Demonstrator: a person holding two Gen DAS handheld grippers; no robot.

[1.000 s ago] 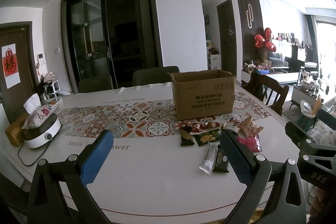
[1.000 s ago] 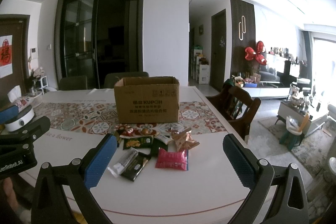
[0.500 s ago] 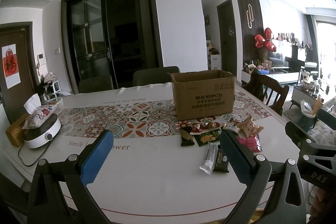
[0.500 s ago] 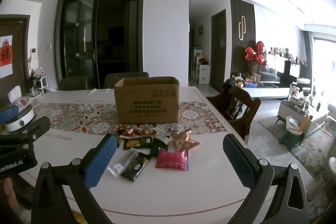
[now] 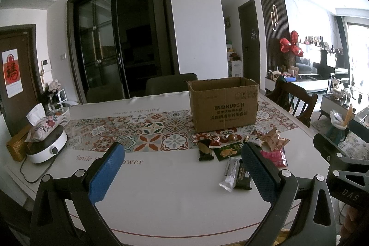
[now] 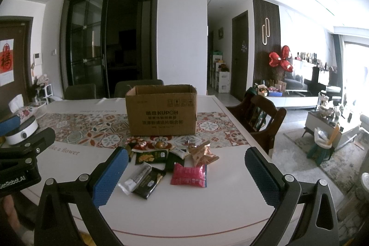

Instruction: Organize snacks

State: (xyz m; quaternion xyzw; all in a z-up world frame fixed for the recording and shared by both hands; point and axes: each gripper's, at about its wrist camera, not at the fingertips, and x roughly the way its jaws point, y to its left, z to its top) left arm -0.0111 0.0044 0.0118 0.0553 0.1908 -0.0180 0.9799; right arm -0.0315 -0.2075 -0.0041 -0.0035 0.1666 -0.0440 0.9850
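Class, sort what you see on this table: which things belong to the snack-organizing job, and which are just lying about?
Part of the job:
cardboard box
pink snack packet
green chip packet
black wrapped bar
tan crinkled packet

Just lying about:
white round appliance
floral tissue holder
wooden chair

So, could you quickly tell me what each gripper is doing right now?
Left gripper: open, holding nothing.
Right gripper: open, holding nothing.
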